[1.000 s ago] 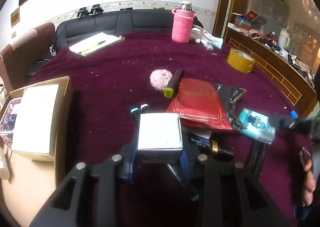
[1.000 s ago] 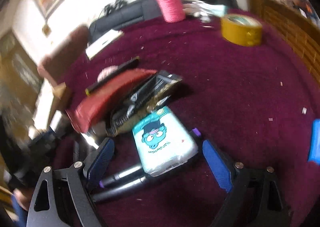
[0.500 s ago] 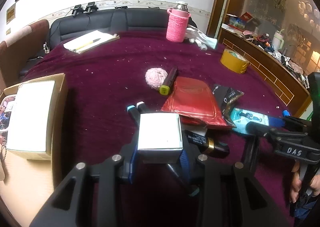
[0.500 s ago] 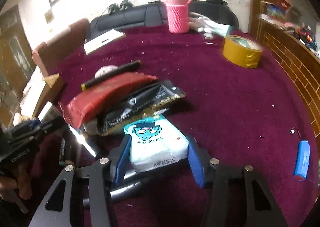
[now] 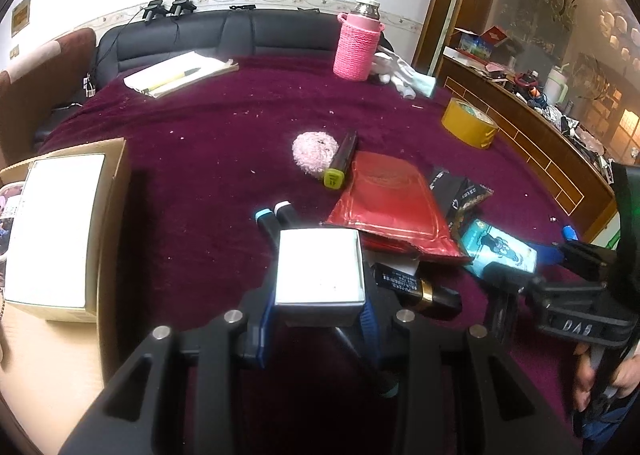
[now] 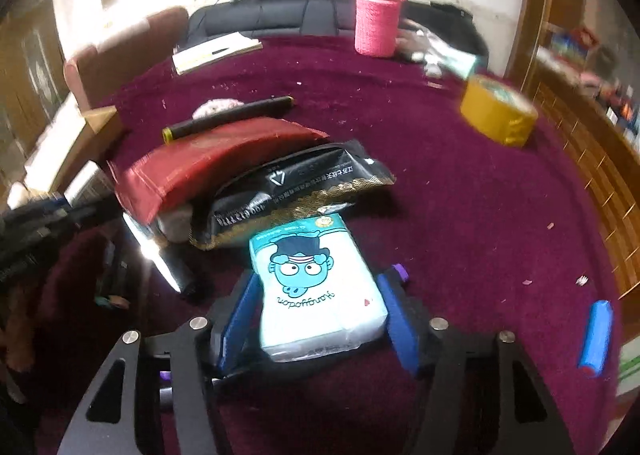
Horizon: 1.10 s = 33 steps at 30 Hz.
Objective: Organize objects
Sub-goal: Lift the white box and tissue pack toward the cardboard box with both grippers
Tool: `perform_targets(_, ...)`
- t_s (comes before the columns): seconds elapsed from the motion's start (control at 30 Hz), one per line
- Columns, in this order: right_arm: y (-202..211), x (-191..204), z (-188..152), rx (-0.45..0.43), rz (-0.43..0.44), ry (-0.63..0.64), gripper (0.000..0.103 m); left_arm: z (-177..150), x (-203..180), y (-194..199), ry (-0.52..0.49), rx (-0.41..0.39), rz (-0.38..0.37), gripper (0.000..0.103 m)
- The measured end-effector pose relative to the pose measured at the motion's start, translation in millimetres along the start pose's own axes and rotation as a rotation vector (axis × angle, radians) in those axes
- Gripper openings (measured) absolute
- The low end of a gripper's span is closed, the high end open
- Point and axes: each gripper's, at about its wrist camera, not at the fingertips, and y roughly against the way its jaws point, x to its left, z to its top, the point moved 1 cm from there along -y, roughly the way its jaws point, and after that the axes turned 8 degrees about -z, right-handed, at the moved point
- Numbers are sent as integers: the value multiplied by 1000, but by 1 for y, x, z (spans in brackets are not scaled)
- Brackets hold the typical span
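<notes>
over at the left edge, an open cardboard box (image 5: 108, 223) sits on the maroon tablecloth (image 5: 208, 143) with a flat white package (image 5: 56, 227) filling its top; what lies under that package is hidden. a pink knitted sleeve (image 5: 357, 51) wraps a metal-capped flask standing upright at the far side of the table, beside white gloves (image 5: 400, 73).

the left gripper (image 5: 318, 297) has its blue pads pressed against both sides of a small white box (image 5: 320, 269), gripping it just in front of the clutter. the right gripper (image 6: 320, 311) is closed in on a tissue pack (image 6: 316, 283) printed with a teal cartoon face, a blue pad touching each long side; whether the pack is lifted off the cloth i cannot tell.

behind the tissue pack lie a black foil pouch (image 6: 296, 191) and a red pouch (image 6: 208, 163), overlapping, with a black marker (image 6: 228, 117) and a pink fuzzy ball (image 5: 314, 151) further back. a yellow tape roll (image 6: 498, 115) stands well apart to the right, and a blue lighter (image 6: 596, 337) lies near the table's edge. a notepad (image 5: 176, 73) with a pen lies at the far left, before a black sofa (image 5: 224, 31) and white wall.
</notes>
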Motion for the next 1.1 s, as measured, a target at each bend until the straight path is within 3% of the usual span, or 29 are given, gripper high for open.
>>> perform_targets(0.13,2,-5,2,8,18,-22,54,0,0,1,5,0,-9,34)
perform_targets(0.37,19,-36,10,-49,77,-195,53,1,1,7,24,-20,-44,34)
perform_targets(0.57,54,-40,12,-181,167,-308,53,2,-2,17,40,-44,-72,34)
perform_targets(0.73,84,-4,16,-248,250,-258,53,-2,-6,44,68,-80,-117,34)
perform_targets(0.97,89,73,22,-164,426,-153,54,-14,20,101,107,-127,-98,34)
perform_targets(1.1,89,113,25,-101,504,-105,54,-28,53,139,154,-161,-39,34)
